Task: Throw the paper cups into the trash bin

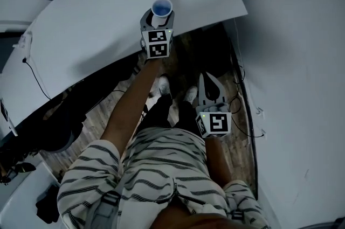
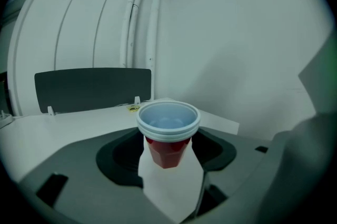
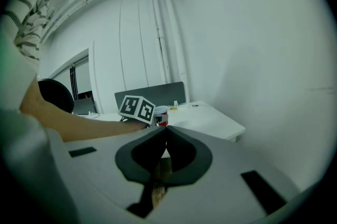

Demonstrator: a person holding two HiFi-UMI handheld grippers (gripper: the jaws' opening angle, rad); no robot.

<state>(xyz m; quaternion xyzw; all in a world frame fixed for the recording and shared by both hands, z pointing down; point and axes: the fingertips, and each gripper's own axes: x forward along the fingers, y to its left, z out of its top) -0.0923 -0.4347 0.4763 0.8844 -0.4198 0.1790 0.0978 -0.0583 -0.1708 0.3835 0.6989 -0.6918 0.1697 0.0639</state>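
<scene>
a red paper cup with a pale rolled rim [image 2: 168, 136] is held upright between the fingers of the left gripper [image 2: 169, 175], which are clamped on its lower wall. in the head view this gripper is seen toward 12 o'clock, over the near edge of a white curved desk [image 1: 97, 23]. whether the cup's base touches the desk cannot be told. a dark grey partition panel [image 2: 92, 90] stands at the desk's far side, toward 10 o'clock in the left gripper view. the right gripper [image 1: 209, 80] is held low, toward 4 o'clock from the left one, above a wooden plank floor [image 1: 240, 152]. its fingers are pressed together with nothing between them.
</scene>
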